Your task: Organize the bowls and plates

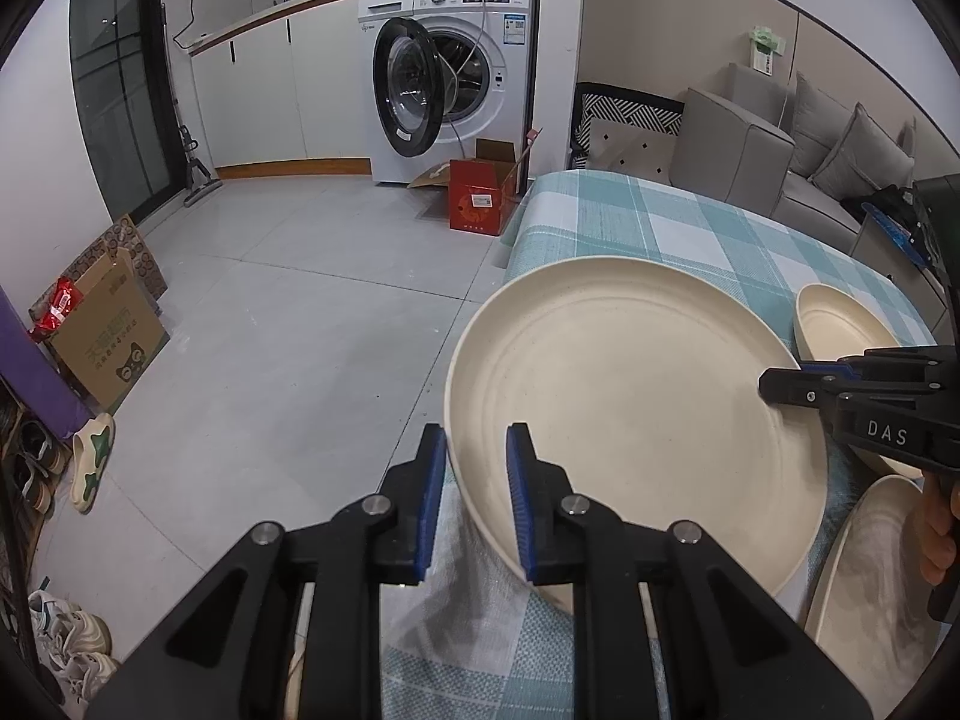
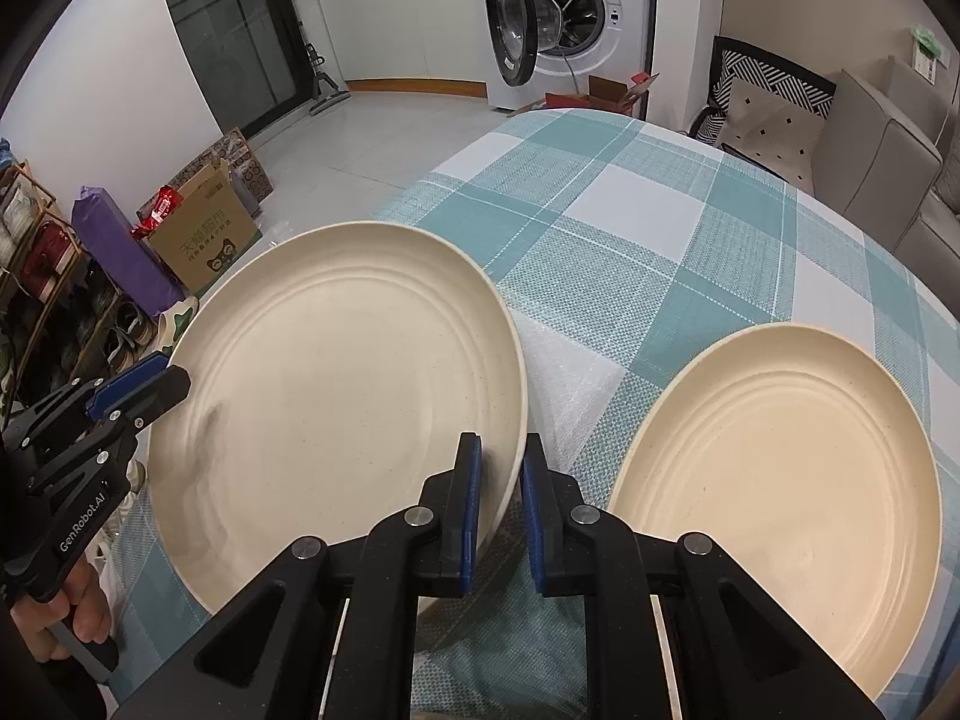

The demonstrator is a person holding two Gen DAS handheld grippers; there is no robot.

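Both grippers clamp one cream plate [image 2: 336, 396] at the near corner of the checked tablecloth [image 2: 630, 222]. The left gripper [image 1: 477, 498] pinches its near-left rim; the right gripper [image 2: 499, 510] pinches the opposite rim. A second plate [image 2: 774, 480] lies just right of the first, and a bowl [image 1: 840, 324], partly hidden, behind. The grippers read "DAS" and "GenRobot.AI".
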